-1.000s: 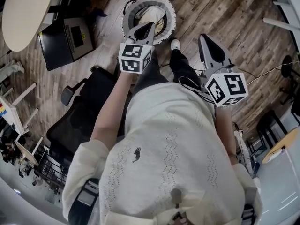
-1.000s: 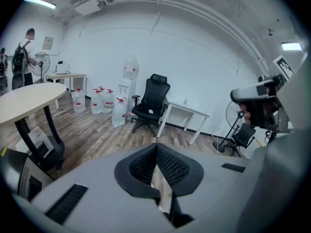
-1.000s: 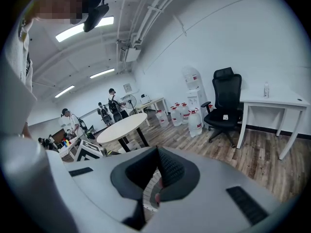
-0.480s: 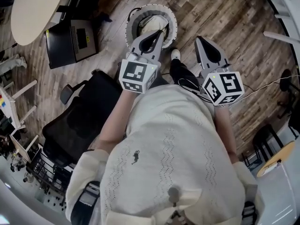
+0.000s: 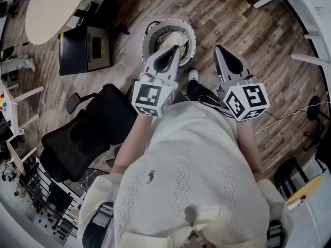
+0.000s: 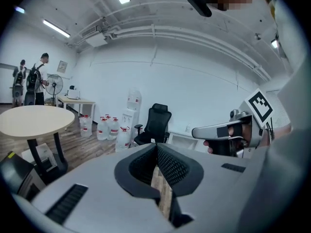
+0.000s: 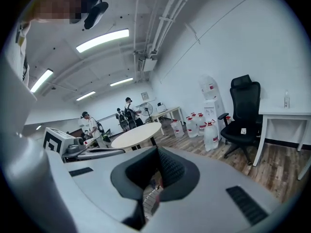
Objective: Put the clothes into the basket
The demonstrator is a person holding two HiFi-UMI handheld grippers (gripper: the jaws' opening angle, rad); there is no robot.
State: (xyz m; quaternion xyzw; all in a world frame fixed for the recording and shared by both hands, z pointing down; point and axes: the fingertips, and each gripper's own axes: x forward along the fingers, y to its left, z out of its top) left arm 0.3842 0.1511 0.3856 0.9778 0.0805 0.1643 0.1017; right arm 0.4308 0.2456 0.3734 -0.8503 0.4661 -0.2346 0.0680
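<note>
The round white basket [image 5: 149, 34] stands on the wood floor in front of the person's feet, with light-coloured clothes [image 5: 166, 35] lying inside. In the head view my left gripper [image 5: 174, 49] hangs above the basket's near side, shut with nothing between its jaws. My right gripper [image 5: 219, 49] is to the right of the basket, raised over the floor, also shut and empty. In the left gripper view the left gripper [image 6: 156, 146] points out into the room, its jaws together. The right gripper view shows the right gripper [image 7: 158, 150] the same way.
A black office chair [image 5: 85, 136] is close on the left. A black box-like device [image 5: 85, 48] and a round table [image 5: 51, 9] sit further left. White desk legs [image 5: 305, 35] and a floor cable [image 5: 292, 110] lie to the right. Several people [image 7: 92, 125] stand far off.
Both grippers have risen toward the head camera, the left one more, lifting away from the basket. The clothes stay in the basket. Both stay shut.
</note>
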